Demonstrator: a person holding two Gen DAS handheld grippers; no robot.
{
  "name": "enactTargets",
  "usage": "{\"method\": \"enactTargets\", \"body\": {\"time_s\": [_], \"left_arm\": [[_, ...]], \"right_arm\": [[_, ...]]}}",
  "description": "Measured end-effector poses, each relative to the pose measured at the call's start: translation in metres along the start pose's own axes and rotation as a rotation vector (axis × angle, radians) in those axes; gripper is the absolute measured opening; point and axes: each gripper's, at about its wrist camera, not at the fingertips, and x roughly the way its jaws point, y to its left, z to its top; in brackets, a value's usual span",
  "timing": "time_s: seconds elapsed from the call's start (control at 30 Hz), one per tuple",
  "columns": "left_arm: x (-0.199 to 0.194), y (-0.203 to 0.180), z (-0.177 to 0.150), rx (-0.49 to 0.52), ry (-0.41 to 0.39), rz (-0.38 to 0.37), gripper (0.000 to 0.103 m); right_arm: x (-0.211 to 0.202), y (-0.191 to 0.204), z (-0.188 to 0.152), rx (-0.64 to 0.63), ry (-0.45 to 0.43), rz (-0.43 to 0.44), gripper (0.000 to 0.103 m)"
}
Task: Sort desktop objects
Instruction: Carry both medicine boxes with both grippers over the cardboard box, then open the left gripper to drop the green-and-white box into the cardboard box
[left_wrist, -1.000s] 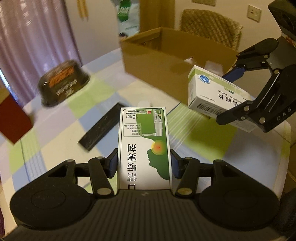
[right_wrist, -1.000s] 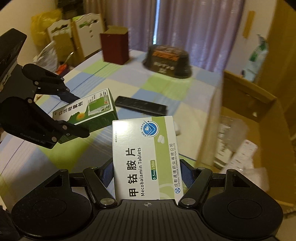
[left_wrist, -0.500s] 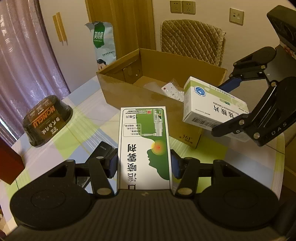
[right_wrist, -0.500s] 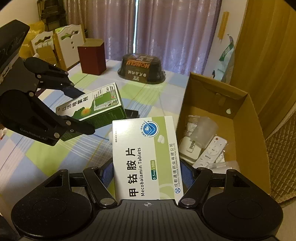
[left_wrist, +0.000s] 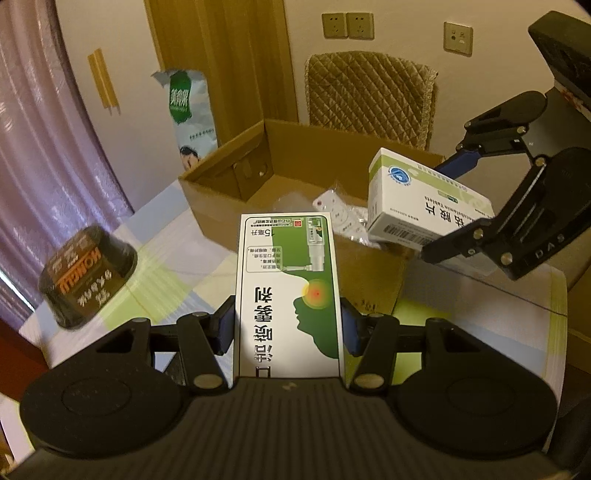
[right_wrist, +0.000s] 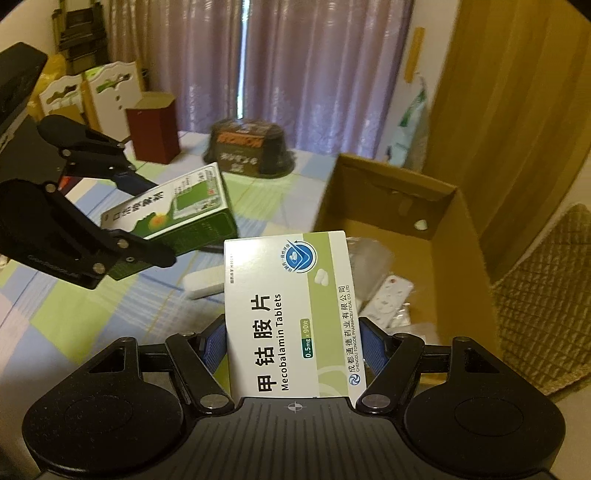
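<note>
— What does the left hand-held gripper (left_wrist: 287, 325) hold?
— A green spray box (left_wrist: 288, 295), clamped.
— The right hand-held gripper (right_wrist: 291, 341)?
— Grips the Mecobalamin box (right_wrist: 295, 314); the cardboard box (right_wrist: 454, 229) lies just ahead.

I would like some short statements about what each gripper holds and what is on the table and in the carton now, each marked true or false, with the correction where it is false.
1. The left gripper is shut on the green spray box. True.
2. The right gripper is open and holds nothing. False: it is shut on the Mecobalamin tablet box.
3. The cardboard carton has nothing in it. False: a white remote and clear plastic packets lie inside.
4. A dark bowl-shaped container stands on the checked tablecloth. True.
5. Both medicine boxes already lie in the carton. False: both are in the grippers.
</note>
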Motion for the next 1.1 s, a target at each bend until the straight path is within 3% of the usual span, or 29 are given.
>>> {"method": "enactTargets", "body": {"time_s": [0.33,0.7,1.1], "left_arm": [[0.024,0.002,0.057,0.069,-0.057,-0.038,0.050],[0.078,-0.003,0.116,0.154,-0.051,-0.095,0.050],[0.125,-0.009,0.132,0.170,-0.011,-0.129,0.050]], "right_arm": [[0.001,-0.053,0.011,0.071,-0.028,-0.102,0.071],[0.030,-0.099,0.015,0.134,-0.007,-0.112,0.071],[0.052,-0.122,0.007,0.195,0.032,-0.111,0.071]]}}
